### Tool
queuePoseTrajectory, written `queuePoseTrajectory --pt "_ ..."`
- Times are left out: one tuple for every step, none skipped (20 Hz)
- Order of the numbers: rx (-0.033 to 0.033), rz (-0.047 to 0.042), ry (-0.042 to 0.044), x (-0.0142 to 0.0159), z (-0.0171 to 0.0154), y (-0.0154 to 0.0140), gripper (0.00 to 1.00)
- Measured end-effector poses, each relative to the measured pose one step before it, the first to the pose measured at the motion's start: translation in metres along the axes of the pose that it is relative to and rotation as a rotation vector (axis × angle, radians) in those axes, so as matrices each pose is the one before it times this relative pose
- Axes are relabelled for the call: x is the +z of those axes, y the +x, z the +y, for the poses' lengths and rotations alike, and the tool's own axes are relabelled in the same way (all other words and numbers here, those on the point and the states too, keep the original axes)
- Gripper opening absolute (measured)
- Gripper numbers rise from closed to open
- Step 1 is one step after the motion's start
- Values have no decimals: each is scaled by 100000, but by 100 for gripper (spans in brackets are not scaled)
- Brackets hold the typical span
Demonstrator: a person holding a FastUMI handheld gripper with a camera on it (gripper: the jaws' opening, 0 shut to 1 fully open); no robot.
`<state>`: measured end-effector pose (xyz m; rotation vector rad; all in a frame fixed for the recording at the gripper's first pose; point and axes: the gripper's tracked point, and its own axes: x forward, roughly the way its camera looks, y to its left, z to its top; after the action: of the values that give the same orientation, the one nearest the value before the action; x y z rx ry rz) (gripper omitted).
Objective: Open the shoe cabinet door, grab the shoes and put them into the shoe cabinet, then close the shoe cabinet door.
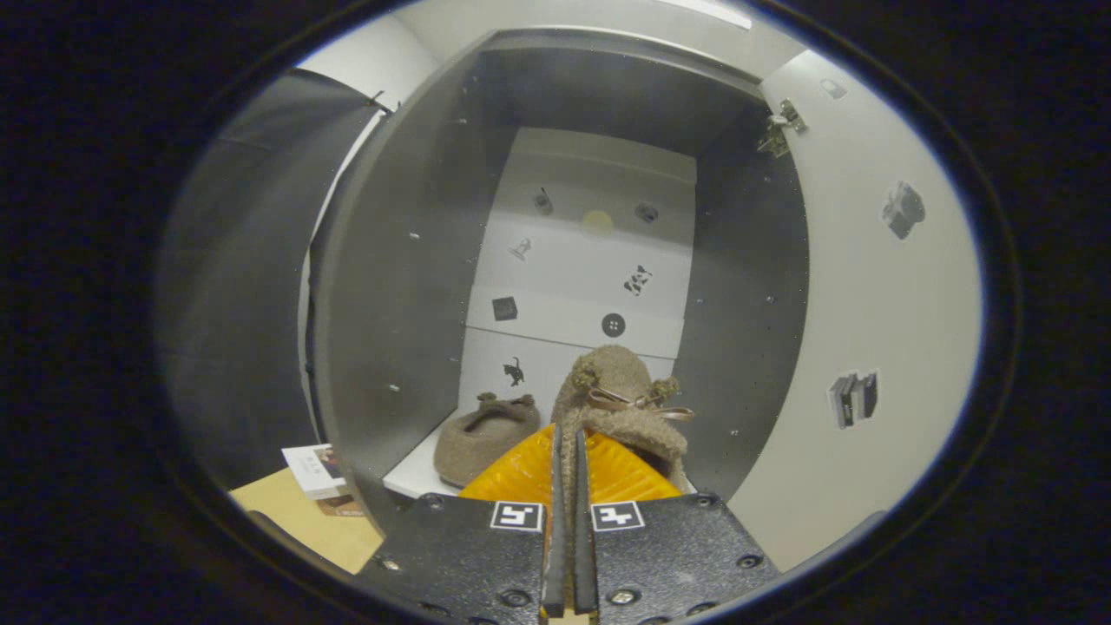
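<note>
Shoe cabinet (408, 286) stands open, its white door (868, 304) swung out at three o'clock of the opening. One fuzzy brown shoe (483, 437) rests on the cabinet's white floor at ten o'clock of the gripper (568, 469). The gripper's fingers are nearly closed, pinching the fleecy collar of a second brown shoe with a bow (625, 395), held up at twelve o'clock, just inside the cabinet's opening.

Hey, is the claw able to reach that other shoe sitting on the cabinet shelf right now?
Probably not yet. The claw is shut on a bow shoe, so it has no free grip. The way itself looks open: the door is swung wide and the other shoe sits just ahead, left.
</note>
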<state>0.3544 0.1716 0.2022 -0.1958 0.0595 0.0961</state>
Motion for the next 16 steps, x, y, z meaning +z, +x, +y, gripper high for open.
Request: queuePoseTrajectory --pt "-913 1655 241 -191 -514 1509 7" --pt "70 1658 737 -458 -396 1411 7" --pt "1600 1955 1402 -388 41 1385 7" --pt "1114 2111 1525 -494 -193 903 7" --pt "1891 1639 482 -224 -85 395 7" --pt "1928 1516 -1314 -227 -75 301 7" --pt "1439 264 -1967 7 -227 -185 7" --pt "610 -648 -1446 -32 -101 -238 9" --pt "-839 -41 675 -49 -199 289 9" --pt "-623 408 1085 -306 195 100 9" --pt "-209 197 60 -87 119 -55 9" --pt "76 -381 -311 2 -11 224 9" --pt "368 -98 -461 -48 98 -151 9" --pt "574 -210 457 -95 26 251 10" --pt "502 6 764 -1 52 35 11" --pt "370 -366 170 100 28 -78 12"
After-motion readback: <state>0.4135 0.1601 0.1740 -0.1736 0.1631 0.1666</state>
